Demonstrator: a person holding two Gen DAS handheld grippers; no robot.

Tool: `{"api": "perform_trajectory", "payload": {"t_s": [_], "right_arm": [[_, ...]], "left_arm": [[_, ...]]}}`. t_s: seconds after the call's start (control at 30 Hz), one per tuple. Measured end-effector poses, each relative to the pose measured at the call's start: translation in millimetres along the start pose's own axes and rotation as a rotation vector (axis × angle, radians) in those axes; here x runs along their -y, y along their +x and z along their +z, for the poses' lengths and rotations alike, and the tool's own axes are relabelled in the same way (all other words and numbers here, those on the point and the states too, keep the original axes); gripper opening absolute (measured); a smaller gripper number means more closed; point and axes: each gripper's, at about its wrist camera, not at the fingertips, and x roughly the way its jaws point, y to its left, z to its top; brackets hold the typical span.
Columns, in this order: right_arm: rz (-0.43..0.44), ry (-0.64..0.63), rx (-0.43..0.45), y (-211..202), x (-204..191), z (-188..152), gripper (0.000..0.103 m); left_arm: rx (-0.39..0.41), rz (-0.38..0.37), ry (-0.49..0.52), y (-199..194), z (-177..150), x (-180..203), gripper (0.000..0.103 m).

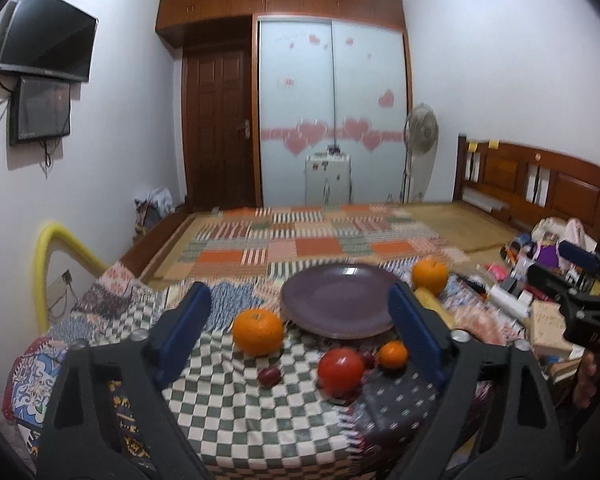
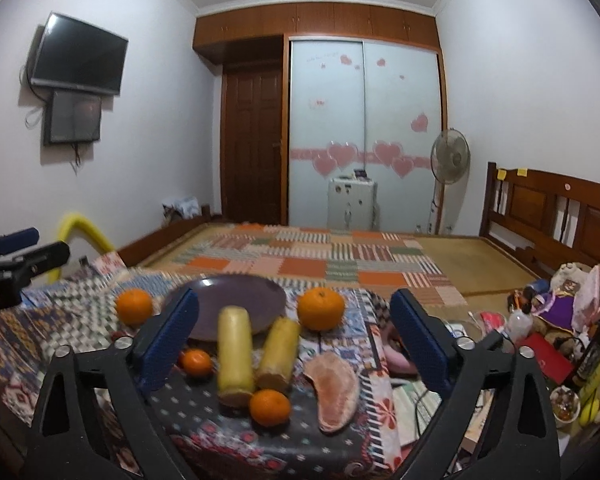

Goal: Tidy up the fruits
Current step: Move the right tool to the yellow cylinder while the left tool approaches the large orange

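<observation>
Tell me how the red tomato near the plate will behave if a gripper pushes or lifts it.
The red tomato looks round and glossy, so it would probably roll on the patchwork cloth if nudged. Its smooth skin may slip between the pads. It likely bruises under a hard squeeze, so a gentle grip seems wise.

Indoor light, dim and even, cool cast. Soft shadows under fruit. Small glare spot on purple plate (image 1: pixel 350 270). Strong fisheye bending, black vignette at corners. Mild motion blur throughout, worst on the clutter at right edge.
</observation>
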Motion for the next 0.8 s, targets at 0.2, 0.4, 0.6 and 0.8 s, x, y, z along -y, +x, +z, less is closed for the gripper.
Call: {"api": "perform_trajectory", "payload": {"t_s": [0.2, 0.4, 0.6, 0.8], "right_arm": [[0.001, -0.009, -0.094, 18.8, 5.5, -14.7, 0.089], [0.087, -0.015, -0.131, 33.7, -5.0, -18.5, 0.069], [0.172, -0.022, -0.164, 52.2, -22.1, -21.1, 0.063], [0.242, 0.000, -0.232, 76.7, -31.2, -26.8, 0.044]], "left_arm": [[-0.112, -0.014, -0.017, 28.9, -24.2, -18.2, 0.078], [-0.223, -0.028, -0.023, 55.8, -47.9, -29.5, 0.063], [-0.300, -0.042, -0.014, 77.4, -65.7, -34.4, 0.058], [-0.339, -0.052, -0.032, 94.5, -76.0, -42.6, 0.053]]}}
